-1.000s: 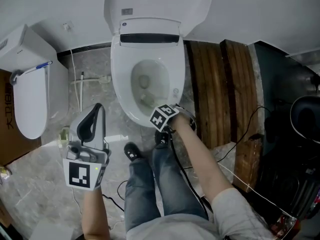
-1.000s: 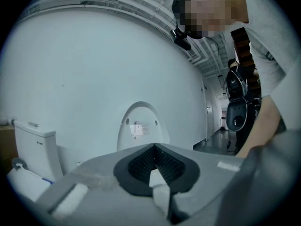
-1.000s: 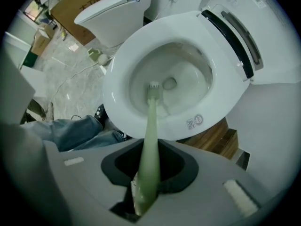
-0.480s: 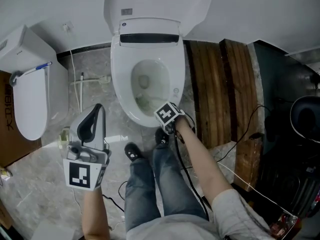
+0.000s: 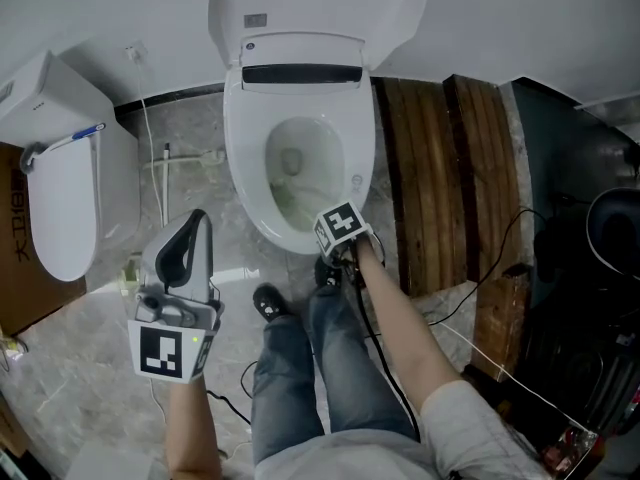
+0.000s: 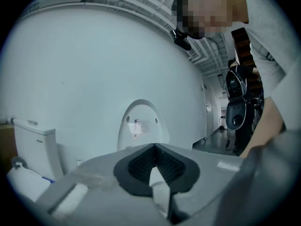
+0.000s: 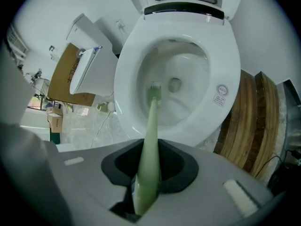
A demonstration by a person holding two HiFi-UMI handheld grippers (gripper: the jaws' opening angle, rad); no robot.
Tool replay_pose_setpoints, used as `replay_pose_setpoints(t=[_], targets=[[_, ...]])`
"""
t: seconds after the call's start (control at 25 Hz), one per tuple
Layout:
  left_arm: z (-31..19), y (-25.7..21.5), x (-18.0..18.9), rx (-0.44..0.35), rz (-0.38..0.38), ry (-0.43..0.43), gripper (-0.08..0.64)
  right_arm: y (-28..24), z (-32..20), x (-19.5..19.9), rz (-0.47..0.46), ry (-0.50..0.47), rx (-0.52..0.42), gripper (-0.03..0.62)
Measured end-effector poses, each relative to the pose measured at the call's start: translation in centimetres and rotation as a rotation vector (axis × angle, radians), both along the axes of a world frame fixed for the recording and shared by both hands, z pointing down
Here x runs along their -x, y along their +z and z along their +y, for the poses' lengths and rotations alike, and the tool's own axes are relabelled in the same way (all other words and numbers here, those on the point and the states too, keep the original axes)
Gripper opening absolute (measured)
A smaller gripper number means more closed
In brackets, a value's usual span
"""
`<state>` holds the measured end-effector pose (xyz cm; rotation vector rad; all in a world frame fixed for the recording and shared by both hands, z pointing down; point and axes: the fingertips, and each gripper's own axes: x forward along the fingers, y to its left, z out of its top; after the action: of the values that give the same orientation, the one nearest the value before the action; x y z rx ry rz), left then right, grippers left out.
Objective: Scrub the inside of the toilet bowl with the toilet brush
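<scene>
Down in the toilet bowl (image 7: pixel 221 55), toilet brush (image 7: pixel 151 126) head, handle clamped by right gripper (image 7: pixel 148 168), left gripper (image 6: pixel 154 166) closed

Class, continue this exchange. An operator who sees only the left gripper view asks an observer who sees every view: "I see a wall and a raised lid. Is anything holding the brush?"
Observer: Yes. The right hand-held gripper is shut on a pale green brush.
Operator: Where does the brush reach?
Observer: Into the bowl. Its tip shows just left of the drain hole in the right gripper view.
Operator: What lies on the floor beside the toilet?
Observer: Dark wooden planks, on the person's right.
</scene>
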<state>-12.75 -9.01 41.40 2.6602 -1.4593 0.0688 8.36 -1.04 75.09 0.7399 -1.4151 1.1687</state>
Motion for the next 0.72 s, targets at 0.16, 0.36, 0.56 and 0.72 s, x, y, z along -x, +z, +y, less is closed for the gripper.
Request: replay_pose_setpoints(t=[0.16,0.36,0.56,0.72], targets=[[-0.2,0.5,0.3,0.008,-0.002,-0.002,0.0,0.5,-0.7,0.7,-0.014,0.035,-0.009,0.084],[-0.9,1.3,0.8,0.025,-0.01,-0.016,0.0,1.1,-1.8,1.2,-0.047,0.148,-0.009,0.083],[-1.9,1.7,0.8,0.029,-0.006,-0.026,0.0,1.6,-4.0,1.2,-0.083,0.357,-0.029,0.083],[-2.9,2.5,0.9,0.048,-0.014,-0.041,0.0,2.1,-6.1,0.5,-0.082,0.444,-0.063,0.083]])
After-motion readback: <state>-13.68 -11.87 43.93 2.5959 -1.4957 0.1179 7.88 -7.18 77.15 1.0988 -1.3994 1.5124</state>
